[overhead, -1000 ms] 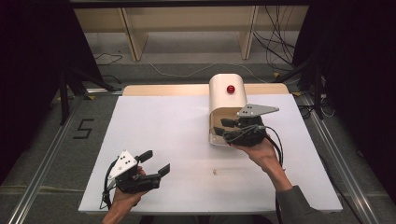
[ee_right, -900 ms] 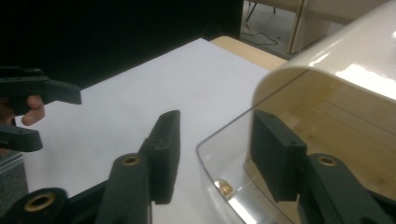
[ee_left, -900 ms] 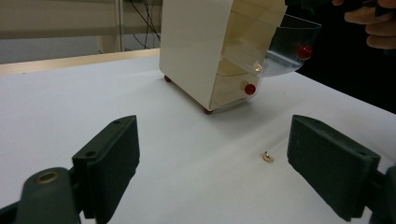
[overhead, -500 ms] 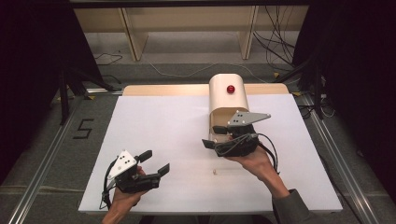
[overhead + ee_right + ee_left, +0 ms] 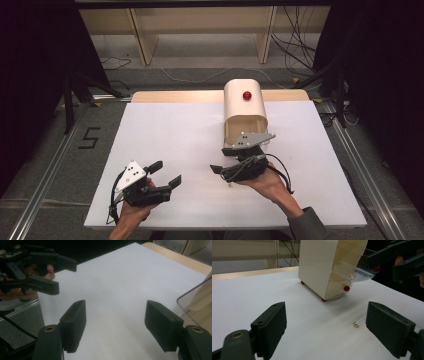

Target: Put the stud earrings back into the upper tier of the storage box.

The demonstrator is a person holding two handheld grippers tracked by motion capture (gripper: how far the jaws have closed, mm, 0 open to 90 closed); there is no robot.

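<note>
Cream rounded-top box (image 5: 244,111), clear flap | right tongs (image 5: 223,161) just opening, empty | left tongs (image 5: 166,173) wide

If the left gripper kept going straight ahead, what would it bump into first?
Probably the cream rounded box with red knobs; the left gripper points at its open front. A tiny gold piece lies nearer, slightly right.

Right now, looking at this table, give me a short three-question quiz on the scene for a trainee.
1. True or false: the right gripper is holding the cream box.
2. What colour is the knob on the box's rounded top? A blue, B red, C green.
3. Fill in: the jaws of the left gripper stand ____.

Key
1. False: its jaws are open, with nothing between them.
2. B.
3. Open.
</note>
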